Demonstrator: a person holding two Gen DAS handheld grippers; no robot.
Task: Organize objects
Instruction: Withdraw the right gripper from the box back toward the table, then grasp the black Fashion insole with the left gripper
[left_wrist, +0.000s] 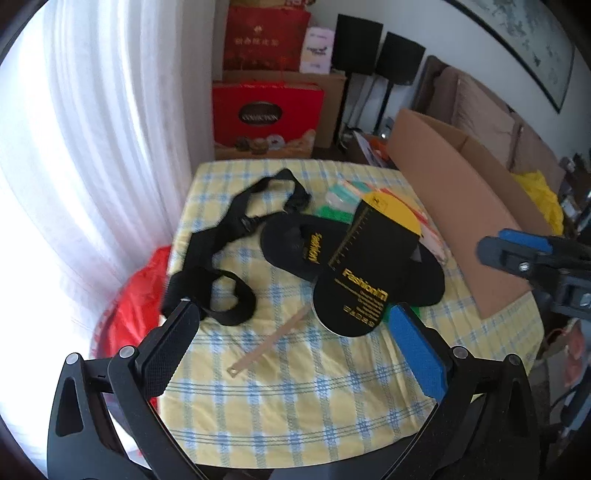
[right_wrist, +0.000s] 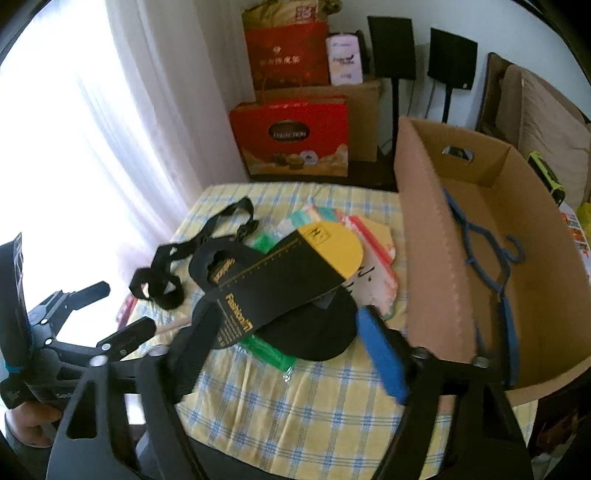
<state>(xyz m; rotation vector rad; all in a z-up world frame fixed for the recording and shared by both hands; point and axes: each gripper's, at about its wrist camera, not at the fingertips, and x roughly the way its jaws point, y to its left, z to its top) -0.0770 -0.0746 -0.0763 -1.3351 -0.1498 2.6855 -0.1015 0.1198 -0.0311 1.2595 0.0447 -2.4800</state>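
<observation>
A tabletop (left_wrist: 295, 398) covered in a yellow and blue checked cloth holds a loose pile of things. Near its middle lie black insoles (left_wrist: 291, 247) with a black and yellow card sleeve (left_wrist: 364, 273) across them, marked in gold lettering. Under and behind them sit green and pastel packets (right_wrist: 269, 354). A black strap (left_wrist: 221, 266) sprawls to the left of the insoles, and a thin wooden stick (left_wrist: 269, 343) lies in front, near the left tool.

The left tool (left_wrist: 295, 347) hangs above the near part of the cloth, its jaws wide apart and holding nothing. The right tool (right_wrist: 284, 354) hangs over the insoles, jaws partly apart with the sleeve's end and the packets seen between them; nothing is gripped.

A cardboard box (right_wrist: 436, 258) stands on the right side of the tabletop, open at the top, with a blue hanger (right_wrist: 484, 240) inside. Red gift bags (left_wrist: 266, 114) stand behind the tabletop beside a white curtain (left_wrist: 110, 147).
</observation>
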